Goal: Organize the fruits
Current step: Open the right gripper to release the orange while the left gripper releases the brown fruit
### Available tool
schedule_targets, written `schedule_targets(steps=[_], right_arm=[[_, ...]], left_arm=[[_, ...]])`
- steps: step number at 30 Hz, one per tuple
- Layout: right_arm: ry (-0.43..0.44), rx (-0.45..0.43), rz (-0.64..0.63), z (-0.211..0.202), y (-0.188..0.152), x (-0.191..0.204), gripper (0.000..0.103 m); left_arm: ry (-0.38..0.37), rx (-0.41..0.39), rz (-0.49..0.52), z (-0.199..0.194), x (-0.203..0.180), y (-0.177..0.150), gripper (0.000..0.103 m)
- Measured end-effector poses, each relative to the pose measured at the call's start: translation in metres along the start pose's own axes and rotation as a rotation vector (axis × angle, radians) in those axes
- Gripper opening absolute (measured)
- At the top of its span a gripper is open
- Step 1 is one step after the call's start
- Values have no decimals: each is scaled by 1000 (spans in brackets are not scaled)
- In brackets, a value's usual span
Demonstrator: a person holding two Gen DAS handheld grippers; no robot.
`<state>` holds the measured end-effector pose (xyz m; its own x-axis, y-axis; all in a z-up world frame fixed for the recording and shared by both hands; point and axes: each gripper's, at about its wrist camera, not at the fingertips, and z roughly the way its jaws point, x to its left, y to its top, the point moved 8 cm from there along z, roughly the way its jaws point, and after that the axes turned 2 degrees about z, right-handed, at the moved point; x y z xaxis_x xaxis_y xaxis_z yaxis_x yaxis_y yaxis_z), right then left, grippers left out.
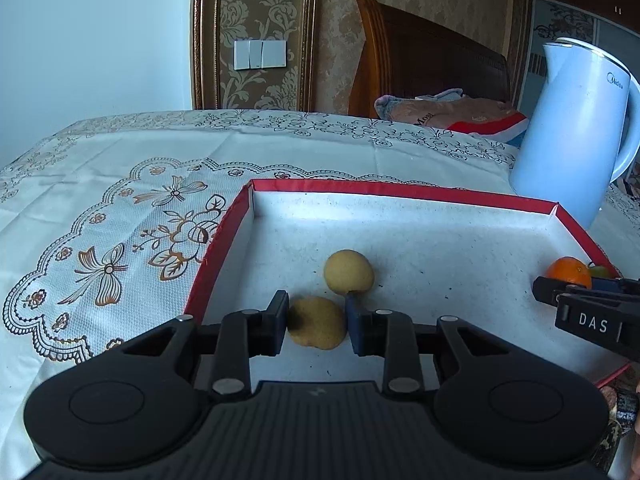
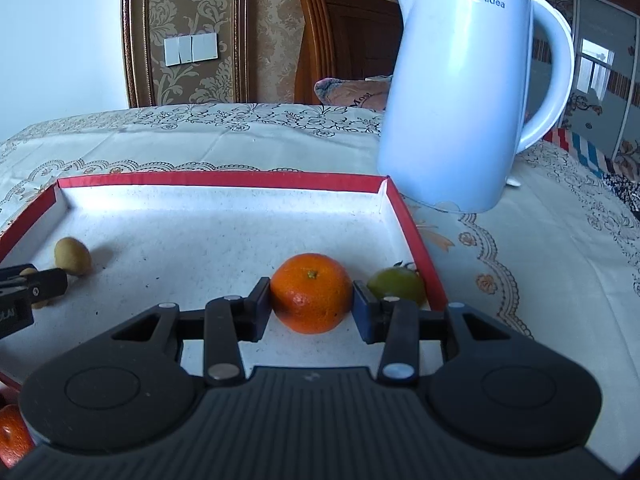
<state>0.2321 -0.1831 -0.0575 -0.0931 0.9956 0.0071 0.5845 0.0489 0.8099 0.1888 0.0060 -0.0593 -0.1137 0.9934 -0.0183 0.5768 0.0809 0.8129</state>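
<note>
The left tool (image 1: 317, 322) is clenched on a small, round, tan-yellow fruit with a matte skin (image 1: 316, 323), its pads pressing the two sides low over the floor of the shallow cardboard tray with a red rim and white lining (image 1: 400, 189). A second tan-yellow fruit of the same kind (image 1: 349, 272) lies just behind it, close enough that the two may be touching; the tool's right finger hides the gap.

The right tool (image 2: 311, 307) is closed on a bright orange mandarin with a green stem button (image 2: 312, 292), which sits between the pads near the tray's right wall. Just beside it, toward that wall, rests a dull green round fruit (image 2: 396, 286); whether it touches the mandarin I cannot tell from here. Another orange fruit (image 2: 12, 436) shows at the lower left edge of the right wrist view, outside the tray.

Behind the tray's far right corner, a tall pale blue electric kettle (image 2: 460, 100) stands on the bench's floral white tablecloth (image 1: 120, 200).

These fruits look light, and the hold across the widest part suits them. The mandarin is likely soft under its loose peel, so a gentle squeeze should serve; harder pressure could bruise it. The tan fruit seems thin-skinned and round enough to roll once set down, so it wants a low release against its neighbour or a wall.
</note>
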Motion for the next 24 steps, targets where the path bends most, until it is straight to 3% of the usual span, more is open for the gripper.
schedule_targets(steps=[4, 6, 8, 13, 20, 24], right_arm=[[7, 0, 17, 0, 0, -2, 40], [4, -2, 16, -1, 0, -2, 40], [9, -1, 20, -2, -1, -1, 40], [23, -2, 36, -3, -3, -2, 41], [27, -32, 19, -10, -3, 3, 55], [31, -50, 16, -15, -3, 5, 57]], left_arm=[[14, -9, 21, -1, -4, -2, 32], [-3, -8, 17, 0, -5, -1, 40], [-6, -3, 7, 0, -4, -2, 65], [-1, -3, -14, -1, -1, -2, 66], [13, -7, 6, -2, -3, -2, 67], [14, -6, -3, -2, -2, -3, 67]])
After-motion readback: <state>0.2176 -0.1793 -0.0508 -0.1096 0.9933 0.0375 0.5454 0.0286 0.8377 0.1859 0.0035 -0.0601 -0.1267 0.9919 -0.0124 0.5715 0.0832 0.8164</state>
